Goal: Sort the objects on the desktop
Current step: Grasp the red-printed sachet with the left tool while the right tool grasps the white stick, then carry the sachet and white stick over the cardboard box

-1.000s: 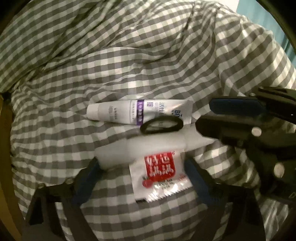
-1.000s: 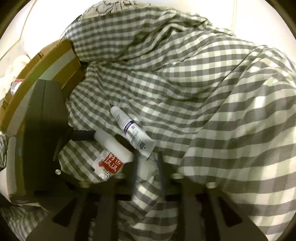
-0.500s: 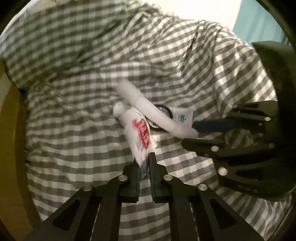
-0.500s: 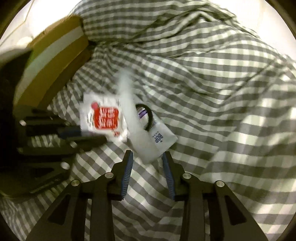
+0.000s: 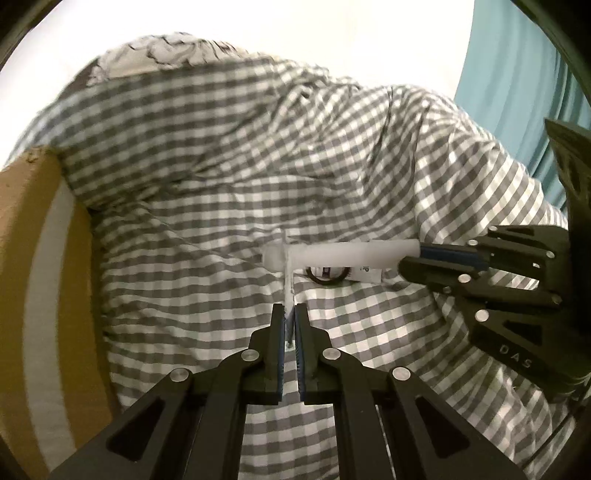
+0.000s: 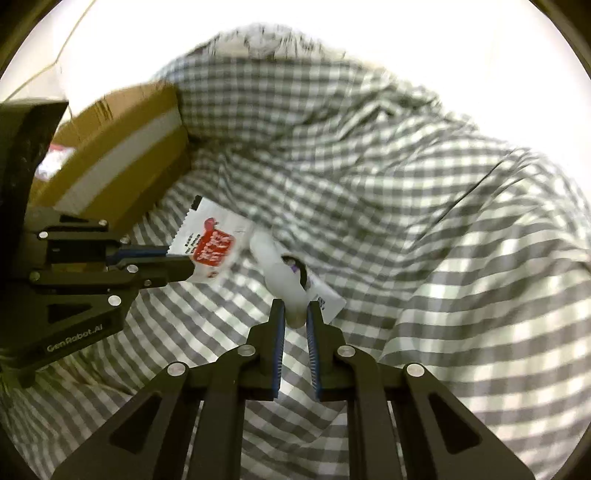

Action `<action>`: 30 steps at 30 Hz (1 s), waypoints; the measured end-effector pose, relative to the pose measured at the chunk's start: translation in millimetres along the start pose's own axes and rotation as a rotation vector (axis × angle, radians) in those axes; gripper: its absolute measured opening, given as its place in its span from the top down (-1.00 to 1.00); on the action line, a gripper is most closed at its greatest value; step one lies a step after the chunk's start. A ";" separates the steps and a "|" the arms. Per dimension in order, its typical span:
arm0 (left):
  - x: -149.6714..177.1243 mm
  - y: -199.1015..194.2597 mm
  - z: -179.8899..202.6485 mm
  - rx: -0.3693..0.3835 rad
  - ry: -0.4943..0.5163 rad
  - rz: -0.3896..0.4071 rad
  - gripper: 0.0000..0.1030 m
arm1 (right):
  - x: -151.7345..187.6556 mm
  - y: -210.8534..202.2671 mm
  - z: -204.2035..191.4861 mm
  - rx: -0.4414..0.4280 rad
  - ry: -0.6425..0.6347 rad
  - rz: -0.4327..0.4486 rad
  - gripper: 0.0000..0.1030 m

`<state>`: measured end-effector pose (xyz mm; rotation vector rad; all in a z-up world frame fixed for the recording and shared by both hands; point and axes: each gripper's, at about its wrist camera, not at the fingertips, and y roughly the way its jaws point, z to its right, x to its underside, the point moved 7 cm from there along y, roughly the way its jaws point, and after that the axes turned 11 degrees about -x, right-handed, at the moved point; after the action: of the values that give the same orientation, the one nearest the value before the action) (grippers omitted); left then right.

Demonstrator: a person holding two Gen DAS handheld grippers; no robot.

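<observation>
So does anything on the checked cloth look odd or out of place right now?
A black ring lies on top of the printed tube left on the checked cloth. Nothing looks spilled or damaged, though the pictures are blurred.

A rumpled grey-and-white checked cloth [image 5: 332,177] covers the whole surface, heaped into a fold-ridden mound at the far side and lying flatter in the near part. At its far top edge a patch of pale fabric with a dark floral print [image 5: 162,55] shows, and beyond it a bright, washed-out white wall [image 5: 295,26]. A brown cardboard box with a white stripe along its side [image 6: 122,155] sits against the cloth at the left, and a teal curtain [image 5: 517,85] hangs at the far right in the left wrist view.
</observation>
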<state>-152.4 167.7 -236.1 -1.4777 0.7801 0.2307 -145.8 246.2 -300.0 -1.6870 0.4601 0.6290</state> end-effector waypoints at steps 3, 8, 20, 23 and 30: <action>-0.8 -5.4 -5.7 0.003 -0.021 0.013 0.92 | -3.4 -12.1 -3.6 0.033 0.031 0.043 0.80; -0.4 -27.9 -11.4 0.006 -0.034 0.045 0.92 | -9.1 -40.4 -9.1 0.086 0.074 0.139 0.81; -3.1 -98.2 -33.6 0.014 -0.068 0.139 0.92 | -11.4 -94.5 -28.1 0.092 0.192 0.300 0.81; -3.7 -115.5 -40.3 0.012 -0.078 0.167 0.92 | -13.3 -105.7 -40.1 0.081 0.206 0.334 0.81; -10.2 -163.9 -64.2 -0.007 -0.095 0.256 0.92 | -23.8 -125.5 -73.0 0.091 0.175 0.374 0.83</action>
<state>-84.5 90.4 -92.9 -1.3619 0.8913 0.4932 -75.8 199.7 -179.2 -1.5873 0.9301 0.7196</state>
